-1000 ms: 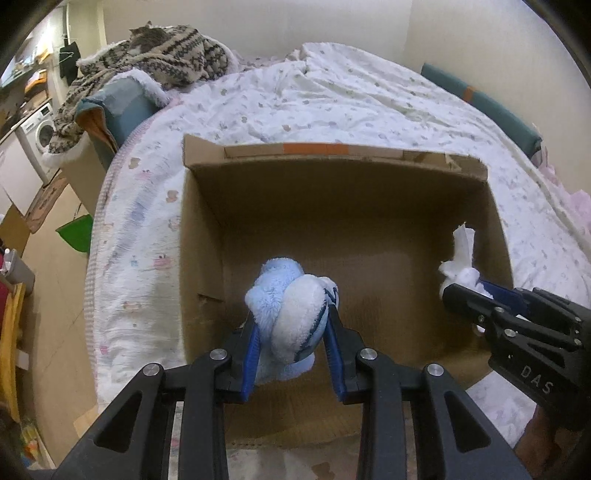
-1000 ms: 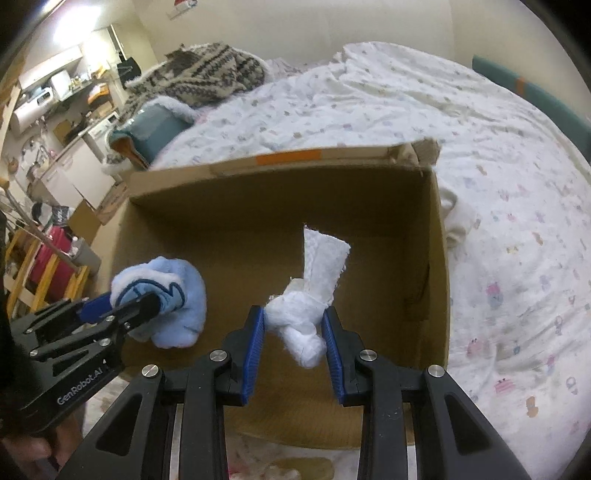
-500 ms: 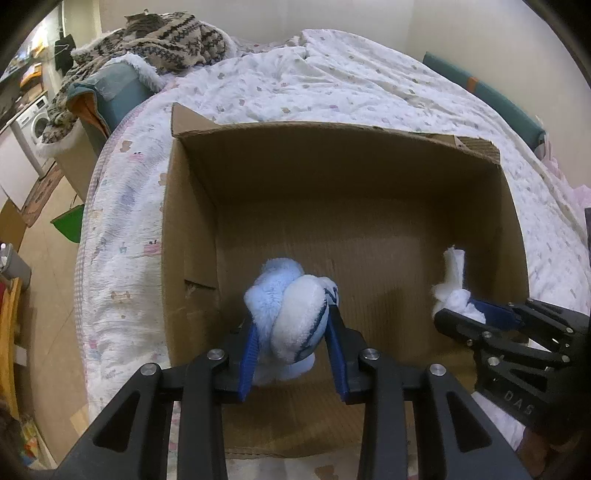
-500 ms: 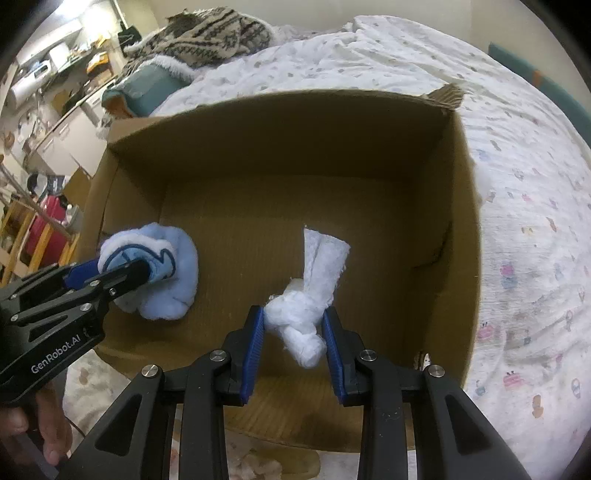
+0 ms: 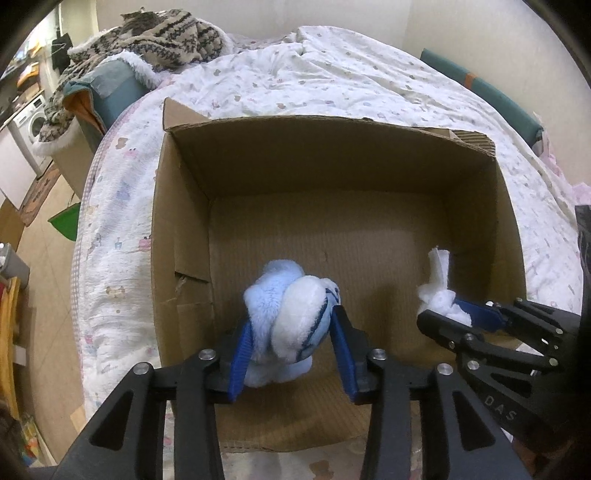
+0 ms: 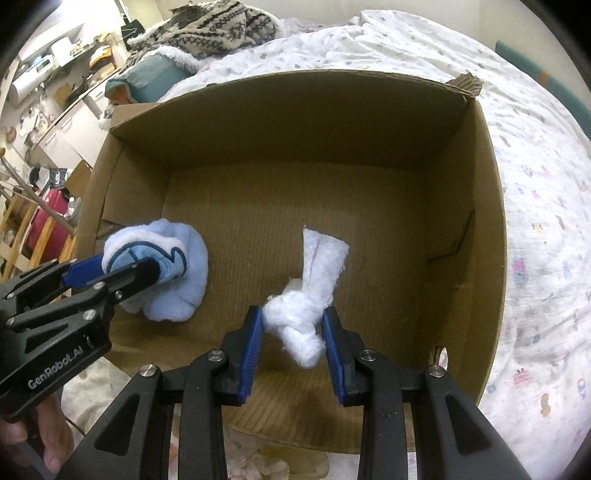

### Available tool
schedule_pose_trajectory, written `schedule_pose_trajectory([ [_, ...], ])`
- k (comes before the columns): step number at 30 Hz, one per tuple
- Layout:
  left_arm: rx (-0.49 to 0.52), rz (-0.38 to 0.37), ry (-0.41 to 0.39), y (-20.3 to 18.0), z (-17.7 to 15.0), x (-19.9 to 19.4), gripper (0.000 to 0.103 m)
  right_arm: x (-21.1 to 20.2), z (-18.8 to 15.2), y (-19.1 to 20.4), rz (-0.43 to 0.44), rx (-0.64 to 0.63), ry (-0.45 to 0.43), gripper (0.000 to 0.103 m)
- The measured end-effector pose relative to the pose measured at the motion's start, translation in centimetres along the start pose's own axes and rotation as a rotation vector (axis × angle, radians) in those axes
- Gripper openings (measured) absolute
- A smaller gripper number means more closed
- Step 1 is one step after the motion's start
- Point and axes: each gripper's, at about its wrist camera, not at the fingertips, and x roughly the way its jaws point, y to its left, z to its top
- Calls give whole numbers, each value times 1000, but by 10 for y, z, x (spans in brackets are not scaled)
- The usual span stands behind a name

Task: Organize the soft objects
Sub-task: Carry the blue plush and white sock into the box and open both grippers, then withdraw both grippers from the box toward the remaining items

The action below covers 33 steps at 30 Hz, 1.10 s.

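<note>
Left gripper [image 5: 291, 350] jaws opening, blue plush [image 5: 286, 321] between them, inside box [image 5: 184, 229]; right gripper [image 6: 291, 347] clamps white cloth [image 6: 310, 295] in box.

The box [image 5: 177, 236] sits on the bed [image 5: 332, 85]. Inside the box, the plush [image 5: 288, 321] is near the left wall and the knotted cloth [image 6: 306, 314] is right of it. Behind the box, at its left, lies a blanket pile [image 5: 159, 33].
</note>
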Motion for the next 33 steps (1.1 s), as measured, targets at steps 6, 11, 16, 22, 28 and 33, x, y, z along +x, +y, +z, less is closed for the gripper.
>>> schedule_pose_trajectory([
  [6, 26, 9, -2, -6, 0, -2, 42, -2, -1, -3, 0, 12, -11, 34],
  [11, 33, 18, -21, -7, 2, -6, 67, -5, 2, -8, 23, 39, -30, 35],
  [16, 14, 14, -17, -4, 4, -7, 71, -12, 5, -14, 32, 78, -68, 68],
  [22, -12, 10, -15, 1, 5, -8, 72, -10, 6, -17, 18, 90, -62, 72],
  [28, -9, 14, -36, 1, 3, -15, 72, -13, 3, -18, 4, 94, -67, 72],
  [33, -54, -13, -45, 10, -2, -25, 72, -22, -1, -20, -2, 118, -91, 72],
])
